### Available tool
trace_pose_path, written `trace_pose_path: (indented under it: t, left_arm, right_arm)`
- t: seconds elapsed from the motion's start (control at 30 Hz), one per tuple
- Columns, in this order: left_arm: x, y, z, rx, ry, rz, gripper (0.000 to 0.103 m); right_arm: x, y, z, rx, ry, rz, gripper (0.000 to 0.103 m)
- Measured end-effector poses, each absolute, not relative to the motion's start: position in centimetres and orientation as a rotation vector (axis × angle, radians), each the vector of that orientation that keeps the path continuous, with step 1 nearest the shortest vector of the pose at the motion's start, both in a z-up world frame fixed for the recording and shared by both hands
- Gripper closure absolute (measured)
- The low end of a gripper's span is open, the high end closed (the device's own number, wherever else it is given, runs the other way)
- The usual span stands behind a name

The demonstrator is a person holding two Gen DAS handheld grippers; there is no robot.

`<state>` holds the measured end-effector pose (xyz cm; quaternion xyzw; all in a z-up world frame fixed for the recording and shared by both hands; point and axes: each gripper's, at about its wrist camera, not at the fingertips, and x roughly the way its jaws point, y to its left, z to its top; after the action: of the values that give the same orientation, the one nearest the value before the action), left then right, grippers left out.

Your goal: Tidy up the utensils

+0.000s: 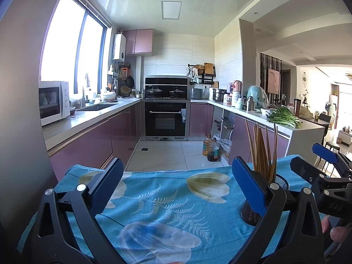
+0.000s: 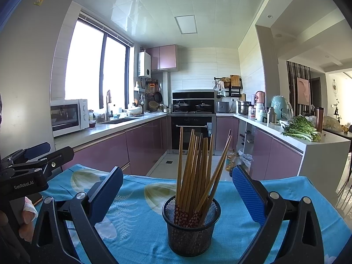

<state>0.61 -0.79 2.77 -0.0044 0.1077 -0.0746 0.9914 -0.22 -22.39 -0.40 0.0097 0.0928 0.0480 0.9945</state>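
Blue floral tablecloth [image 2: 140, 198] fills the lower frame, kitchen behind; both grippers' fingers spread, left gripper [image 1: 176, 189], right gripper [image 2: 178, 195] flanking the mesh chopstick holder [image 2: 191, 226].

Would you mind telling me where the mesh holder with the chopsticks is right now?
The mesh holder stands upright on the blue floral cloth, centred between the open right gripper fingers; in the left wrist view it sits at the right, behind the left gripper's right finger.
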Motion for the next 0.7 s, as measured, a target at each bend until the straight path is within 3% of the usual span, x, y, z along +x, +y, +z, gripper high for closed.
trace_pose_path:
  t: [0.7]
  left_arm:
    - [0.24,-0.63,2.65,-0.006,0.220,-0.147,0.006]
  right_arm:
    - [-0.01,-22.24,-0.33,0.024,0.191,0.096,0.007]
